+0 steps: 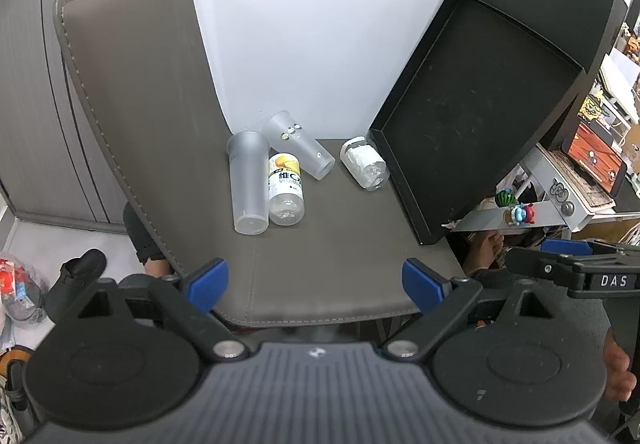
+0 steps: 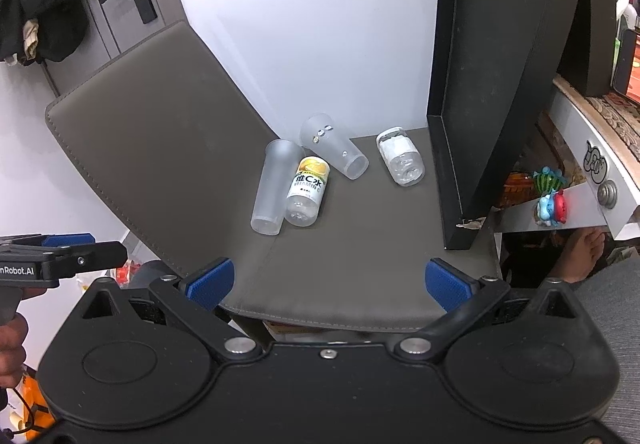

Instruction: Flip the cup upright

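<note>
Here, on the grey chair seat (image 1: 340,264), everything lies on its side, and both grippers hang back over the front edge with nothing between their blue pads.

Farthest left is the tall frosted cup (image 1: 249,182), lying with its base toward the cameras and its mouth toward the backrest (image 1: 136,116). Touching its right flank is the vitamin drink bottle (image 1: 285,188), also flat. Just behind that lies a second frosted cup (image 1: 299,150), angled, its open mouth pointing right and forward, with small stickers on its wall; it seems to rest against the bottle's far end. Further right, apart from the others, is a clear bottle with a white label (image 1: 364,163), near the black tray (image 1: 472,116) that leans upright at the seat's right edge.

The left gripper (image 1: 316,284) stands wide open and empty; the right gripper (image 2: 330,282) likewise, its jaws spread well apart.

The risks appear to come from crowding. A finger slid beside the tall cup would likely nudge the drink bottle, which could roll and carry the second cup with it. The frosted walls look thin and slick, so a hard squeeze may buckle them, and a light one may let the cup slip mid-turn. The smooth, slightly dished seat may also let a freshly stood cup topple.
</note>
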### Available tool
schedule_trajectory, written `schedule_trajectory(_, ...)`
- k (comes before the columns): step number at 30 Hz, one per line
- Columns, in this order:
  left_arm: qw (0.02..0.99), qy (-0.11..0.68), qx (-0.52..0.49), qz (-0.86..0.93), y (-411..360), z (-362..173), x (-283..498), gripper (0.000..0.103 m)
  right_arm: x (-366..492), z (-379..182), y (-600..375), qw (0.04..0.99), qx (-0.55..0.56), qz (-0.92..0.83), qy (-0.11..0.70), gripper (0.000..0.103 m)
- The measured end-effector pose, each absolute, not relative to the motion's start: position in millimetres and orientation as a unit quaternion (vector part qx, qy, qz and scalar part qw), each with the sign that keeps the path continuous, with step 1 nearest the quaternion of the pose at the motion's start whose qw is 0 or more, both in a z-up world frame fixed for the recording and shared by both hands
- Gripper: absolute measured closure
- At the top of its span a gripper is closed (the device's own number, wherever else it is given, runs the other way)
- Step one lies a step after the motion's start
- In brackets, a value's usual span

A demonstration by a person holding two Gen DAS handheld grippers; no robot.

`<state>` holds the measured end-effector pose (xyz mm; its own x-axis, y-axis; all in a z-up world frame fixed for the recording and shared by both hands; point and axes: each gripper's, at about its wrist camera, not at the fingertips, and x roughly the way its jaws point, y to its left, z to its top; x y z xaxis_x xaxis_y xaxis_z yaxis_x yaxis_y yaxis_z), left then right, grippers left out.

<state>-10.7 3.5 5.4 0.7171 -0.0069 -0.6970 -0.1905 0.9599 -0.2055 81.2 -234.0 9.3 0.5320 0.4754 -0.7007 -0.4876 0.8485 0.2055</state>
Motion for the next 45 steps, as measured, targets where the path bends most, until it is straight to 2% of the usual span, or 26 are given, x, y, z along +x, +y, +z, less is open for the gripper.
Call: schedule_trajectory(45,0.917,0.374,-0.132,0.047,0.1,6.7,-12.5,0.010,79.1,7.6,-235.6,0.877,-0.007,0.275,0.394,0.000)
